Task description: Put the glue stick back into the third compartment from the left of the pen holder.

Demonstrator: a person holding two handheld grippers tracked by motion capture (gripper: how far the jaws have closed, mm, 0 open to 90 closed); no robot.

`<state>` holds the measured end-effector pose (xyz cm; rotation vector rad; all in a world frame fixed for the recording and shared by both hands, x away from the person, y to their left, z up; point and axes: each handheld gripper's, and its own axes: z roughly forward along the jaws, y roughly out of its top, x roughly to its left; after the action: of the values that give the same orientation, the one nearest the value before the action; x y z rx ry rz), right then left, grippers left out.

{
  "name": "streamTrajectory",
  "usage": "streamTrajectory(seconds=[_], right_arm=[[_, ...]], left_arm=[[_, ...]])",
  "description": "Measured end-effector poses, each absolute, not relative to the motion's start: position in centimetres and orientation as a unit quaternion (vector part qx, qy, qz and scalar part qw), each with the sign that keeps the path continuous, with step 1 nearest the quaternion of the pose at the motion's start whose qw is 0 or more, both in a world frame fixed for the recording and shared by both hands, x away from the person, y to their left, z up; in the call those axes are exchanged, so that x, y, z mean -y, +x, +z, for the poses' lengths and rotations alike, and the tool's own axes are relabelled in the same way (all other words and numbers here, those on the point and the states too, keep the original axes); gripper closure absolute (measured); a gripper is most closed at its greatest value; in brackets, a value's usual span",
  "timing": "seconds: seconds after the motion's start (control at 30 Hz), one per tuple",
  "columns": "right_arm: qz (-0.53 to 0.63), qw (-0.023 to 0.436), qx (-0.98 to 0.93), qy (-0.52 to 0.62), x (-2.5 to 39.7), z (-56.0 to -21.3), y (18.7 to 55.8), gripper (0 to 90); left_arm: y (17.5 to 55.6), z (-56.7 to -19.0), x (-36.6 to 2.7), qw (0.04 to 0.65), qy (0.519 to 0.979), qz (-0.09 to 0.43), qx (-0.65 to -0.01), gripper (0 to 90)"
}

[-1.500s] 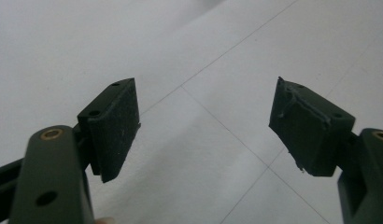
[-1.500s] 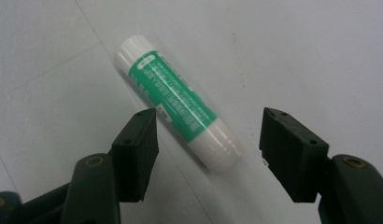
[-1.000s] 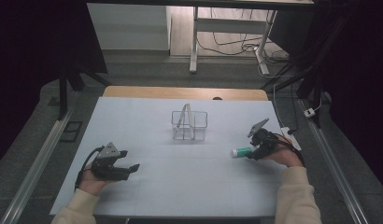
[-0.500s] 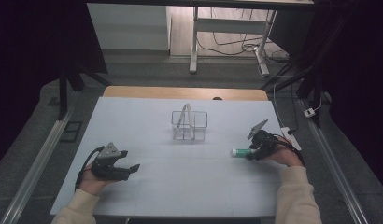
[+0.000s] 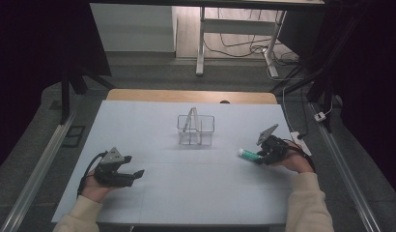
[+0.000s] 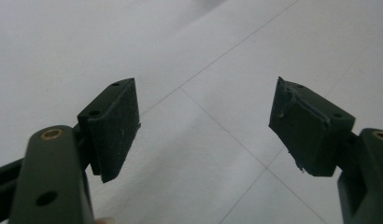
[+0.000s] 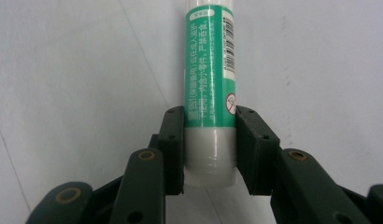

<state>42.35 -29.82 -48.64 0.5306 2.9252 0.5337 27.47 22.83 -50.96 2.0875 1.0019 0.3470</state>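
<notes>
Jaws of the right hand-held gripper (image 7: 210, 149) squeeze a green and white tube (image 7: 211, 84) near its white end. The tube (it has small writing and a barcode on it) lies on the white counter (image 5: 152, 130), to the right of the clear wire basket (image 5: 196, 129) and a bit nearer the person. The left hand-held gripper (image 6: 203, 126) is wide open with nothing in it, low over the counter, well apart from the basket on its left side.
</notes>
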Motion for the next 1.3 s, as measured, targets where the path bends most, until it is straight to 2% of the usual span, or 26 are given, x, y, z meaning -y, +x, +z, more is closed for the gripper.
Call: streamTrajectory(seconds=[0.2, 0.53, 1.3], right_arm=[[0.225, 0.068, -0.951, 0.199, 29.6, -47.7, 42.3, 65.0], [0.29, 0.054, -0.93, 0.219, 28.4, -46.5, 41.3, 65.0], [0.314, 0.055, -0.921, 0.224, 25.5, -46.3, 39.4, 65.0]], left_arm=[[27.4, -50.9, -22.8, 0.391, 0.82, 0.139, -0.394, 24.6], [27.4, -50.8, -22.9, 0.392, 0.817, 0.145, -0.397, 24.6], [27.2, -50.7, -22.4, 0.383, 0.824, 0.151, -0.39, 23.3]])
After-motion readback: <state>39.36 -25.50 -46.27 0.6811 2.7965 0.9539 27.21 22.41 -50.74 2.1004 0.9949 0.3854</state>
